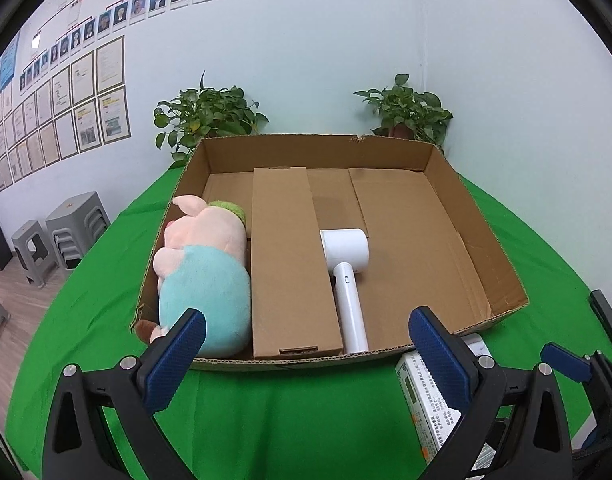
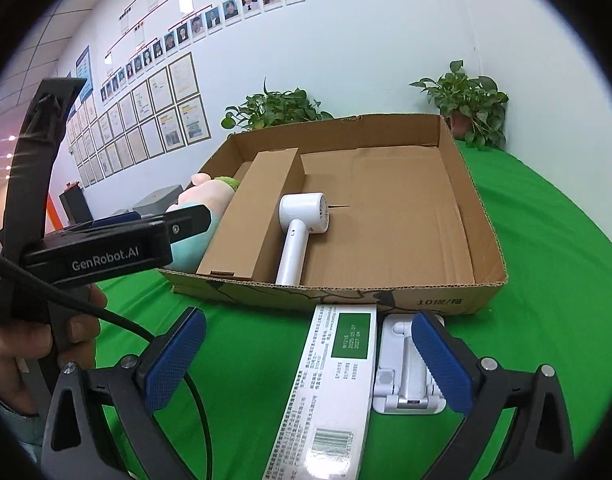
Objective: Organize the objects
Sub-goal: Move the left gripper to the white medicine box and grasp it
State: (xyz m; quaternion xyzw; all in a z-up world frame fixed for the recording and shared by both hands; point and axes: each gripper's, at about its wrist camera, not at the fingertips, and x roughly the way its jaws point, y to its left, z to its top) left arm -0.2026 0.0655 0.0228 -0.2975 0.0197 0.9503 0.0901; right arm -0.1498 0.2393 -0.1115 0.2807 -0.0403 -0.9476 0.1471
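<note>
The right claw (image 2: 308,354) gapes wide and empty over the white carton (image 2: 338,380), which lies on the green cloth (image 2: 546,280) just before the box (image 2: 446,298), touching the white stand (image 2: 406,376). Closing carelessly, a finger could catch the stand too, or skew the carton. The left claw (image 1: 306,354), also wide and empty, hovers near the box's front wall and could bump it.

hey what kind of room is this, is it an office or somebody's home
Most likely an office or lab corner, not a home: staff portrait photos in a chart and framed documents cover the wall, with stacked grey stools beside a table under green cloth.
</note>
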